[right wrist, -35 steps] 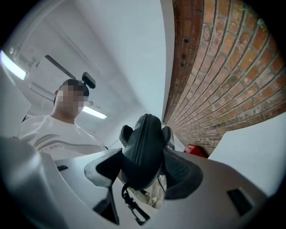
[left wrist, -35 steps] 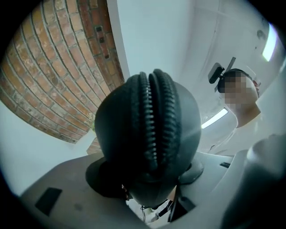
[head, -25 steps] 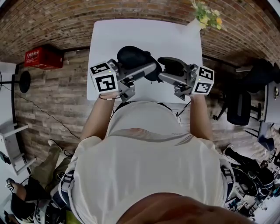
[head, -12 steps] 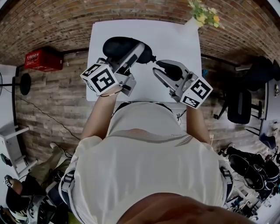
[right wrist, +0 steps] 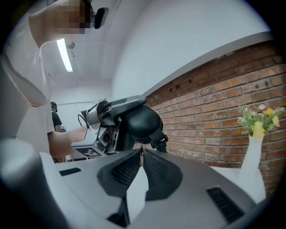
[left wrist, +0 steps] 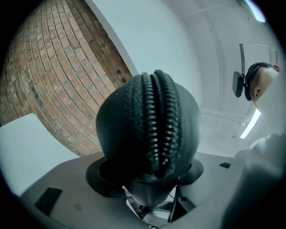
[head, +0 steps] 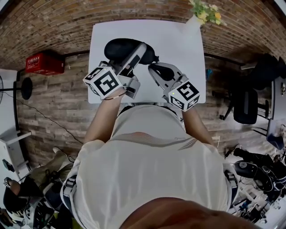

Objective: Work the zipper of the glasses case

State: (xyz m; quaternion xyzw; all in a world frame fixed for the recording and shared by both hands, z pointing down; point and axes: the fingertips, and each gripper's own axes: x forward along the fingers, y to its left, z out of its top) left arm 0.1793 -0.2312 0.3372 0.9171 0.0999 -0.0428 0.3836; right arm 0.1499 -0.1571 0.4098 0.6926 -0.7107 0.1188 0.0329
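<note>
Glasses case (left wrist: 147,129) clamped wide in left gripper (head: 134,57), lifted over table (head: 178,40) to steady it; right gripper (right wrist: 141,155) jaws just closed narrow, pinching zipper pull (right wrist: 141,147) for tugging.

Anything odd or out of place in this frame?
Nothing stands out. The left gripper clamps the glasses case off the table; the right gripper has just been closing its jaws on the zipper pull.

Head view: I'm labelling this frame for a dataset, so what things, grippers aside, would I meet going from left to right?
red crate → glasses case → flowers → office chair
</note>
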